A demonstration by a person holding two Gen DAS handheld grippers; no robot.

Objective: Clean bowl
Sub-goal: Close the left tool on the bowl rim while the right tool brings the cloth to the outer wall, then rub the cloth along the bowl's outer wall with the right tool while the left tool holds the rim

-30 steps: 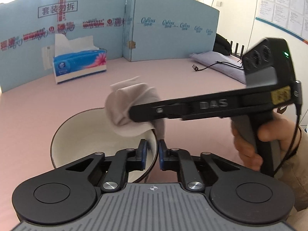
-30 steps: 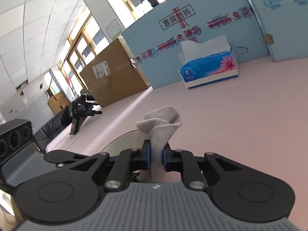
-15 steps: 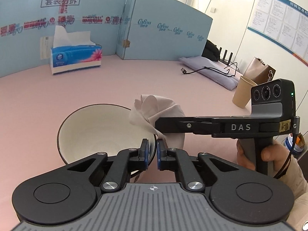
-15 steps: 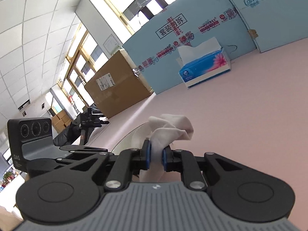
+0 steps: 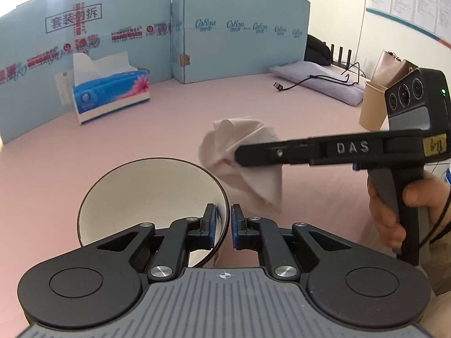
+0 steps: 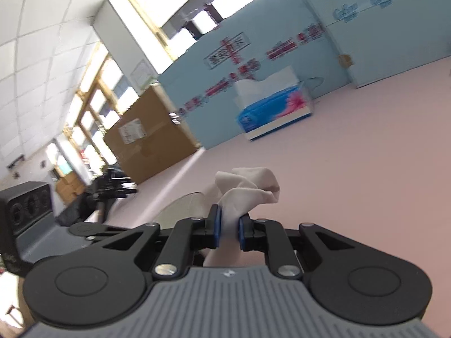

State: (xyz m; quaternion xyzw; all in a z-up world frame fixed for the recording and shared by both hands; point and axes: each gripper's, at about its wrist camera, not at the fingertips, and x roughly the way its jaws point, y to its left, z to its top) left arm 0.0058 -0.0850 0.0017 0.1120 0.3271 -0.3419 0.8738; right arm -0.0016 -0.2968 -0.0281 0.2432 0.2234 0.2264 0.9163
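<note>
The bowl (image 5: 149,197) rests on the pink table (image 5: 169,129), its near rim pinched in the left gripper (image 5: 222,226) jaws. Just right of that rim, outside and above it, the right gripper (image 6: 228,229) jaws clamp the cloth (image 5: 242,155).

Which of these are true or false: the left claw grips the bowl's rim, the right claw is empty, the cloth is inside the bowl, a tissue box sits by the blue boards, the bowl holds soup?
1. The left claw grips the rim of the bowl. True.
2. The right claw is empty. False: it is shut on the cloth.
3. The cloth is inside the bowl. False: it hangs outside, beside the rim.
4. A tissue box sits by the blue boards. True.
5. The bowl holds soup. False: it looks empty.
</note>
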